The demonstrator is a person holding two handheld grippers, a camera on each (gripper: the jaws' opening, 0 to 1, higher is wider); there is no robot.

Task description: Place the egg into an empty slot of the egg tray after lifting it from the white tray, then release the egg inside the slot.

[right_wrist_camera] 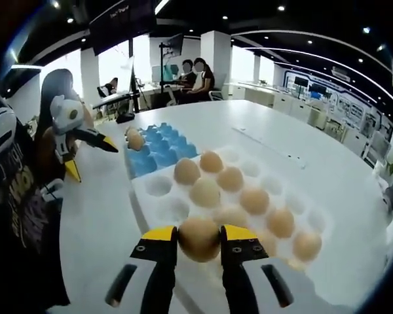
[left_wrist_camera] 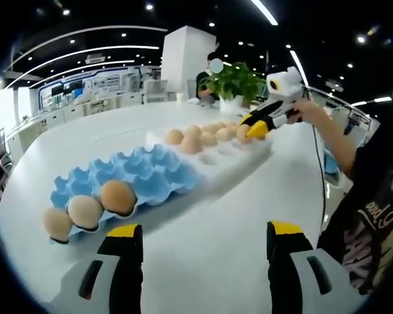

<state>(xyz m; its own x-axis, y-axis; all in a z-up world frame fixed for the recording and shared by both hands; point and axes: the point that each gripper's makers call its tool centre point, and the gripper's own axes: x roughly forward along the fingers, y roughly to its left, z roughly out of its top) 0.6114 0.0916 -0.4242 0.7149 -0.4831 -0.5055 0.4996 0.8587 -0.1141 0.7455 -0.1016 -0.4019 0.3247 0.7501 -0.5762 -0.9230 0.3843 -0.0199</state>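
Observation:
In the right gripper view my right gripper (right_wrist_camera: 199,239) is shut on a brown egg (right_wrist_camera: 198,239), held just over the near end of the white tray (right_wrist_camera: 158,186), which carries several more eggs (right_wrist_camera: 205,192). Beyond it lies the blue egg tray (right_wrist_camera: 154,157). In the left gripper view the blue egg tray (left_wrist_camera: 150,173) holds three eggs (left_wrist_camera: 117,197) at its near end, with empty slots behind. My left gripper (left_wrist_camera: 206,239) hangs open above the table in front of it. The right gripper (left_wrist_camera: 259,123) shows there over the white tray (left_wrist_camera: 236,154), clamping an egg.
The trays rest on a large white round table (left_wrist_camera: 203,255). A potted plant (left_wrist_camera: 234,84) stands at its far side. The person's arm and dark shirt (left_wrist_camera: 373,209) fill the right. Two people sit at a desk (right_wrist_camera: 193,75) in the background.

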